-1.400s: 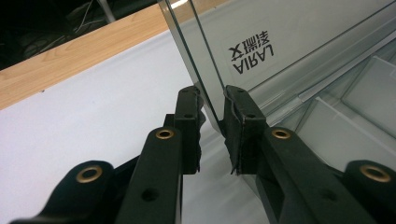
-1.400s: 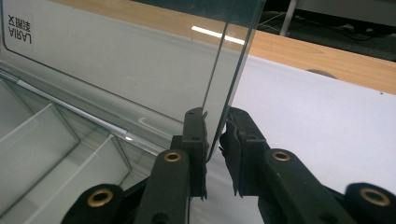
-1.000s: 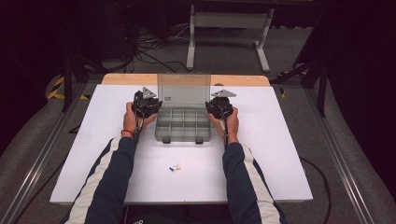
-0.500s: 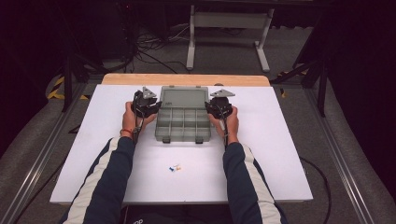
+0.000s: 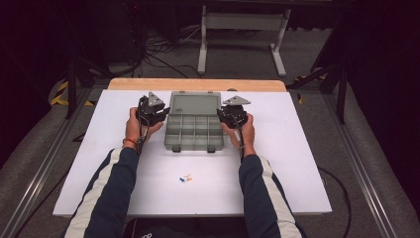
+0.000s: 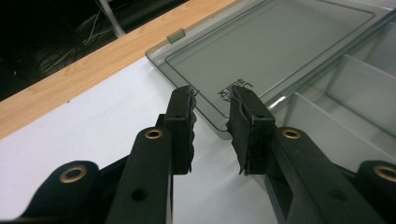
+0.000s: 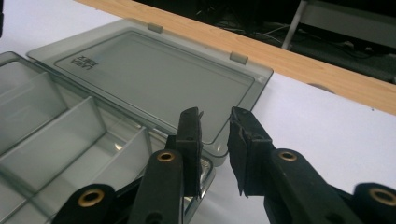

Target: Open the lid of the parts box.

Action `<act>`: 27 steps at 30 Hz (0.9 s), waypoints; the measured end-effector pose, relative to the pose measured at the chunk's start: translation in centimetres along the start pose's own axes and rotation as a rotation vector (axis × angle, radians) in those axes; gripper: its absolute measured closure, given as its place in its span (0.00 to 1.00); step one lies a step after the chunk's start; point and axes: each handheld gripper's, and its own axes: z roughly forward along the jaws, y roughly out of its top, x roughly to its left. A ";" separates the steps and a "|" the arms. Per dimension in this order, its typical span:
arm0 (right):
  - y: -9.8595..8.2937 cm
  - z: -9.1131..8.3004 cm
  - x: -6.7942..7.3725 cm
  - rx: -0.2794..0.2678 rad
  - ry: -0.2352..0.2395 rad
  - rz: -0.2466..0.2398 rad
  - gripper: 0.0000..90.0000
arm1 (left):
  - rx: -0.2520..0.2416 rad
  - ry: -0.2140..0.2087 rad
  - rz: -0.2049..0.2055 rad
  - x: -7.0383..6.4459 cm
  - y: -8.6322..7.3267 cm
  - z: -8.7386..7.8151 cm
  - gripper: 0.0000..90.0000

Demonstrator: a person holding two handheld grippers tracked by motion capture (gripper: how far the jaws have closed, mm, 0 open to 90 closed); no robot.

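A grey see-through organiser box (image 5: 194, 133) with several empty compartments sits mid-table. Its lid (image 5: 195, 103) lies flat on the table behind it. My left gripper (image 5: 159, 114) is at the box's left side, my right gripper (image 5: 229, 115) at its right side. In the left gripper view the gripper (image 6: 212, 100) is open a little, with nothing between the jaws, just above the lid's (image 6: 280, 42) near corner. The right gripper (image 7: 215, 122) is likewise open and holds nothing over the lid's (image 7: 154, 70) other corner, beside the compartments (image 7: 56, 135).
A few small blue, white and orange pieces (image 5: 185, 177) lie on the white table top (image 5: 297, 163) in front of the box. A wooden strip (image 5: 198, 84) runs along the far edge. Dark floor, cables and a metal stand (image 5: 240, 29) lie beyond.
The lid stood upright a second ago and has swung back to lie flat on the table. Both grippers stayed beside the box's rear corners.
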 end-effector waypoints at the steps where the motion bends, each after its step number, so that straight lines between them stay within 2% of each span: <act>1: 0.0 -0.2 0.1 -0.005 0.004 -0.006 0.83 | -0.002 -0.004 0.008 -0.1 0.1 -0.2 0.78; 5: 0.0 -1.0 0.4 -0.015 0.020 -0.015 0.82 | -0.014 -0.003 0.029 -0.5 0.4 -1.2 0.78; 7: 0.0 -1.6 0.5 -0.025 0.033 -0.014 0.82 | -0.028 -0.010 0.056 -0.8 0.6 -1.9 0.78; 12: 0.0 -2.4 0.9 -0.024 0.051 -0.048 0.83 | -0.038 -0.011 0.074 -1.3 0.6 -2.7 0.78; 17: -0.2 -3.2 1.3 -0.033 0.085 -0.069 0.83 | -0.054 -0.039 0.093 -1.8 0.5 -3.4 0.78; 18: -0.3 -3.3 1.4 -0.036 0.089 -0.069 0.83 | -0.054 -0.040 0.115 -1.9 0.5 -3.7 0.78; 20: -0.5 -3.5 1.4 -0.040 0.101 -0.067 0.83 | -0.061 -0.044 0.127 -2.0 0.3 -4.1 0.78; 27: -0.8 -4.6 1.7 -0.059 0.128 -0.078 0.82 | -0.075 -0.058 0.145 -2.0 -0.3 -5.3 0.77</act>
